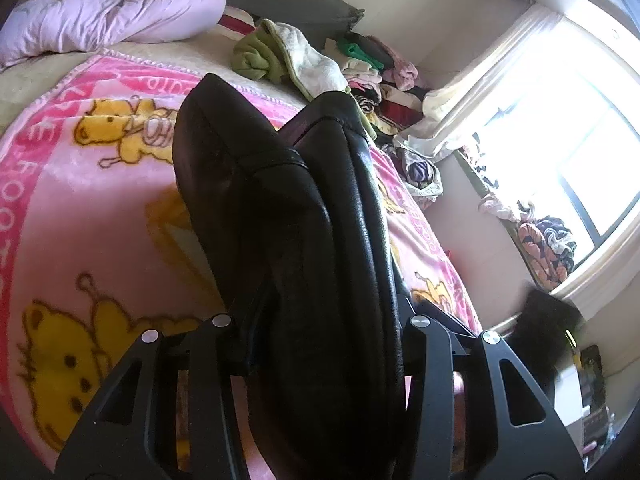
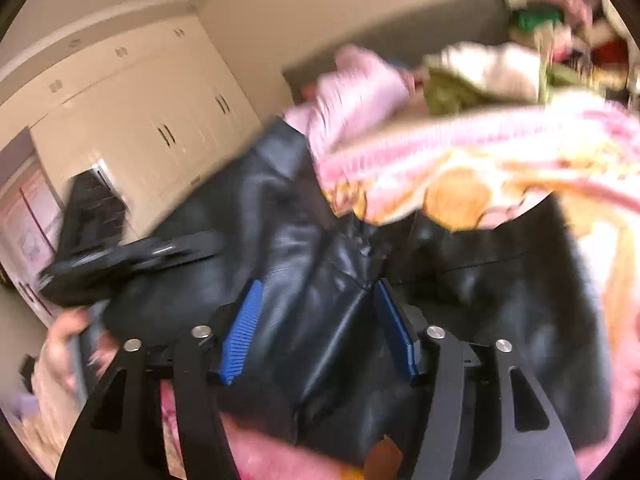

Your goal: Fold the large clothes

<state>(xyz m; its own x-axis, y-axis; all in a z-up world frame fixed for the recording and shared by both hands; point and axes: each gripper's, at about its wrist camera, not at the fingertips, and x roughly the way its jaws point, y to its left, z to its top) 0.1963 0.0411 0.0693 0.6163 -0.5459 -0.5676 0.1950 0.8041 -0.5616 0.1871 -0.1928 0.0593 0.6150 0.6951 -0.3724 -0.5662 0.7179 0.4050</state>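
A black leather garment (image 1: 288, 208) lies on a pink blanket (image 1: 80, 184) with yellow bears on a bed. In the left wrist view a thick fold of it fills the space between my left gripper's (image 1: 320, 312) fingers; the pads are hidden by it. In the blurred right wrist view the same garment (image 2: 328, 272) spreads under my right gripper (image 2: 316, 292), whose blue pads (image 2: 244, 328) stand apart on either side of a leather ridge. The left gripper (image 2: 120, 256) shows there at the left, over the garment.
A pile of clothes (image 1: 360, 68) and a green-and-white garment (image 1: 276, 56) lie at the far side of the bed. A pink quilt (image 1: 116, 4) is bunched at the head. A bright window (image 1: 560, 128) is on the right. Cupboards (image 2: 160, 120) line the wall.
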